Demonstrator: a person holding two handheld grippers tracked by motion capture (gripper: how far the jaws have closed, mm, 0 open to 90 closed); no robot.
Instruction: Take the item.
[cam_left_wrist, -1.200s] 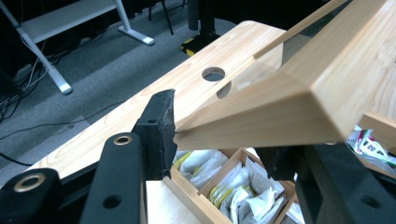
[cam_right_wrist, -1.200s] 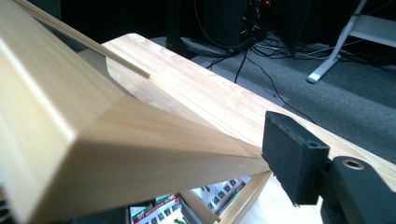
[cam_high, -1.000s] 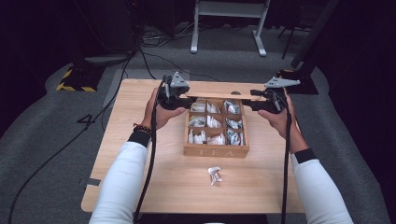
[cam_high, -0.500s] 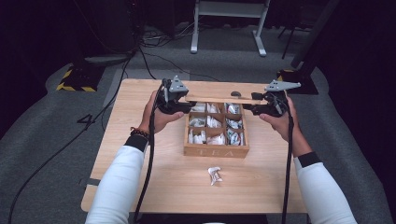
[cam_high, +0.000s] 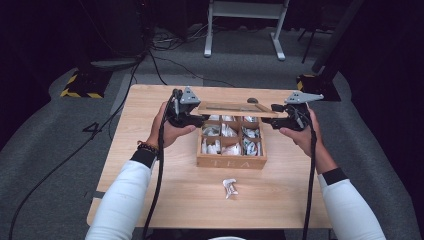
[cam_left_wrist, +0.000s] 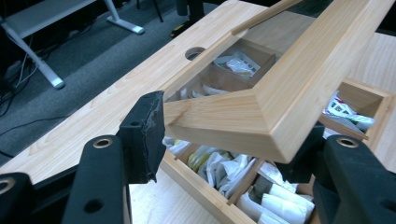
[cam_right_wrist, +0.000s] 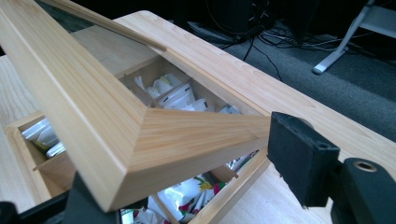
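Note:
A wooden tea box (cam_high: 231, 162) sits mid-table, its compartments holding several tea bags (cam_high: 225, 131). Its framed lid (cam_high: 235, 107) is raised over the back of the box, between the two grippers. The lid's left front corner (cam_left_wrist: 289, 84) lies between the jaws of my left gripper (cam_high: 199, 118) (cam_left_wrist: 226, 135). Those jaws have just been opening, and the left pad (cam_left_wrist: 147, 135) stands at the lid's edge without pressing. My right gripper (cam_high: 276, 121) (cam_right_wrist: 194, 177) is shut on the other front corner (cam_right_wrist: 93, 107), its jaws easing slightly wider.
One loose tea bag (cam_high: 230, 187) lies on the table (cam_high: 150, 130) in front of the box. A round hole (cam_left_wrist: 195, 52) sits in the tabletop behind the box. Cables trail from both grippers toward the near edge.
Both hands and the raised lid stand about where they were a second ago.

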